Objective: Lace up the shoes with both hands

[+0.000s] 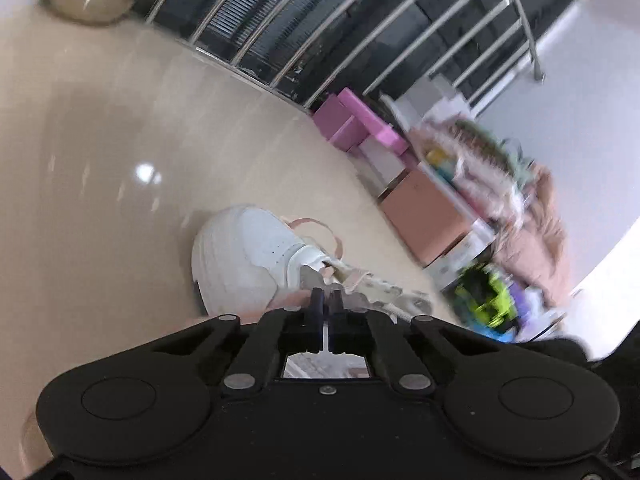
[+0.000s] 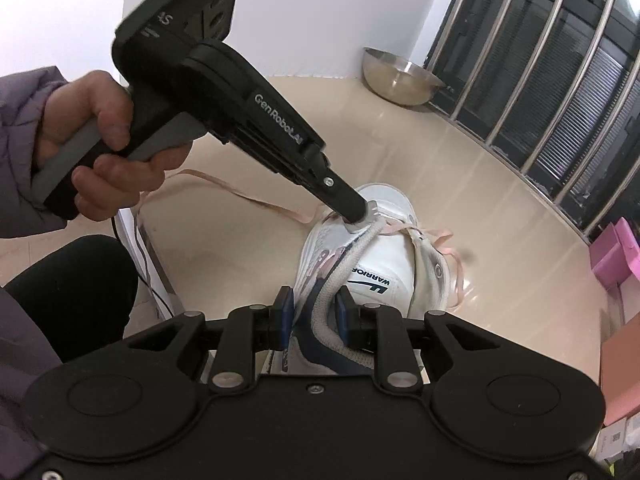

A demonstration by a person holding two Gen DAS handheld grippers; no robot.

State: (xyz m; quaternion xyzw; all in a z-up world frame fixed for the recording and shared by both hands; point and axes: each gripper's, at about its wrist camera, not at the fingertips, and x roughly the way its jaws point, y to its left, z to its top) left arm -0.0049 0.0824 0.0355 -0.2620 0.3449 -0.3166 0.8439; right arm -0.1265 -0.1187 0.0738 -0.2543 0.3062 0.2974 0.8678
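our right gripper (image 2: 311, 312) pinches the white shoe's (image 2: 384, 256) padded collar (image 2: 320, 312); our left gripper (image 2: 362, 218), jaws pressed together, meets the pink lace (image 2: 276, 208) at the eyelets; shoe on the beige floor (image 2: 480, 168).

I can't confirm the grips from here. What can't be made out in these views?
- Left gripper tip: right wrist view, its own fingers hide any pink lace pinched.
- White sneaker eyelets: left wrist view, motion blur.
- Sneaker heel: right wrist view, behind the right gripper.
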